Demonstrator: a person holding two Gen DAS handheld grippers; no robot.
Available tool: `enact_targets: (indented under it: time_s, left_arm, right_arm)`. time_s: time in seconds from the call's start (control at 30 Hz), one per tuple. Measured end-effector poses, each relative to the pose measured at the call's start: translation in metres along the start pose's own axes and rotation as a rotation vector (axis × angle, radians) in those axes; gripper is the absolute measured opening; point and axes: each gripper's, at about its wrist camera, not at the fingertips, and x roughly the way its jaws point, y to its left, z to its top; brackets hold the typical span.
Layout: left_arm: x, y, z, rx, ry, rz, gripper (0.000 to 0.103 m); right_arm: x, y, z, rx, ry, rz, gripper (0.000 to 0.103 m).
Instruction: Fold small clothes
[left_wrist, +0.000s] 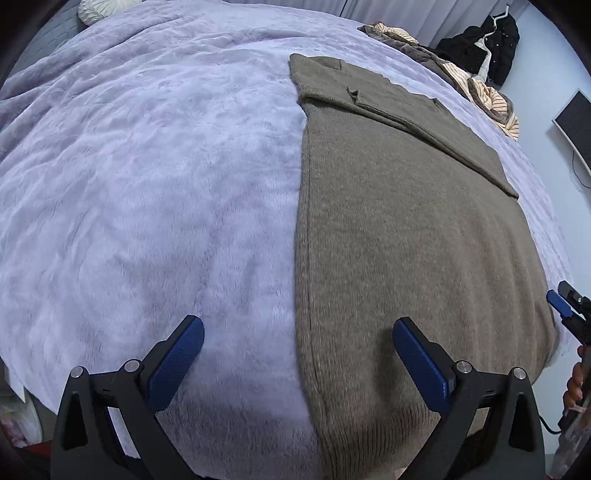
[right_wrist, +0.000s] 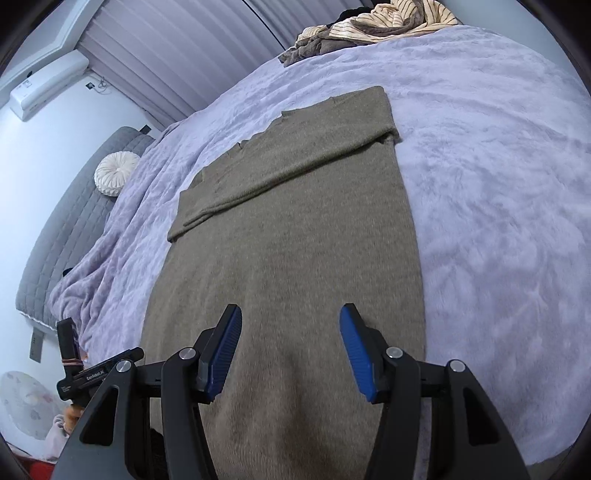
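Observation:
A grey-brown knitted sweater (left_wrist: 399, 240) lies flat on the lilac fleece blanket (left_wrist: 147, 184), folded into a long strip with one sleeve laid across its far end. My left gripper (left_wrist: 297, 338) hovers open over the sweater's left edge near the hem, nothing between its blue pads. In the right wrist view the same sweater (right_wrist: 288, 240) stretches away from me. My right gripper (right_wrist: 290, 332) is above its near part, jaws apart and empty. The right gripper's tip (left_wrist: 561, 302) shows at the left view's right edge, and the left gripper (right_wrist: 74, 365) at the lower left of the right view.
A heap of striped and brown clothes (right_wrist: 373, 26) lies at the bed's far corner. A round white cushion (right_wrist: 114, 173) rests against the grey headboard (right_wrist: 66, 221). Dark garments (left_wrist: 484, 48) hang by the wall, next to a monitor (left_wrist: 576, 122). An air conditioner (right_wrist: 44, 85) is mounted high.

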Motion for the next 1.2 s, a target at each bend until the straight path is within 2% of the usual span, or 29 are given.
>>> enact_targets:
  time_s: [0.17,0.33,0.4,0.47,0.5,0.6,0.63,0.67,0.7,0.73,0.77,0.8,0.83,0.9,1.03,1.2]
  left_arm:
    - [-0.006,-0.006,-0.014,0.02,0.038,-0.132,0.102]
    - [-0.006,-0.024,-0.023,0.101,0.09,-0.205,0.102]
    - [-0.004,-0.031,-0.026,0.14,0.112,-0.21,0.102]
    - [-0.002,-0.039,-0.029,0.185,0.129,-0.194,0.102]
    - [-0.001,-0.042,-0.029,0.199,0.138,-0.19,0.102]
    - [0.001,-0.047,-0.027,0.202,0.156,-0.195,0.102]
    - [0.001,-0.049,-0.026,0.197,0.154,-0.187,0.1]
    - [0.0,-0.051,-0.027,0.199,0.15,-0.169,0.079]
    - [0.0,-0.054,-0.027,0.213,0.149,-0.142,0.069]
    - [-0.001,-0.055,-0.027,0.223,0.153,-0.139,0.055]
    - [-0.004,-0.053,-0.025,0.21,0.153,-0.172,0.031]
    - [-0.006,-0.049,-0.022,0.18,0.164,-0.224,0.02]
    - [-0.008,-0.045,-0.018,0.141,0.179,-0.283,0.015]
    - [-0.014,-0.037,-0.01,0.077,0.17,-0.373,0.015]
    - [-0.03,-0.034,0.011,0.019,0.107,-0.478,0.015]
    - [-0.05,-0.036,0.058,-0.017,0.007,-0.566,0.015]
  right_arm:
    - [-0.025,-0.019,-0.031,0.032,-0.026,0.026,0.059]
    - [-0.051,-0.038,-0.047,0.068,-0.059,0.014,0.059]
    - [-0.053,-0.048,-0.055,0.1,-0.03,0.06,0.059]
    - [-0.044,-0.056,-0.065,0.131,0.04,0.153,0.059]
    - [-0.039,-0.057,-0.069,0.133,0.061,0.172,0.059]
    - [-0.021,-0.056,-0.078,0.133,0.109,0.246,0.059]
    - [-0.016,-0.056,-0.08,0.148,0.121,0.283,0.056]
    - [-0.013,-0.055,-0.082,0.16,0.129,0.32,0.048]
    - [-0.011,-0.053,-0.083,0.162,0.131,0.357,0.022]
    - [-0.012,-0.05,-0.084,0.164,0.126,0.391,0.01]
    - [-0.015,-0.049,-0.083,0.173,0.111,0.44,0.01]
    - [-0.018,-0.048,-0.083,0.183,0.094,0.488,0.01]
    - [-0.021,-0.047,-0.08,0.193,0.078,0.529,0.01]
    - [-0.027,-0.044,-0.074,0.215,0.043,0.599,0.01]
    - [-0.031,-0.036,-0.054,0.249,-0.004,0.706,0.01]
    - [-0.032,-0.019,-0.009,0.253,-0.065,0.8,0.008]
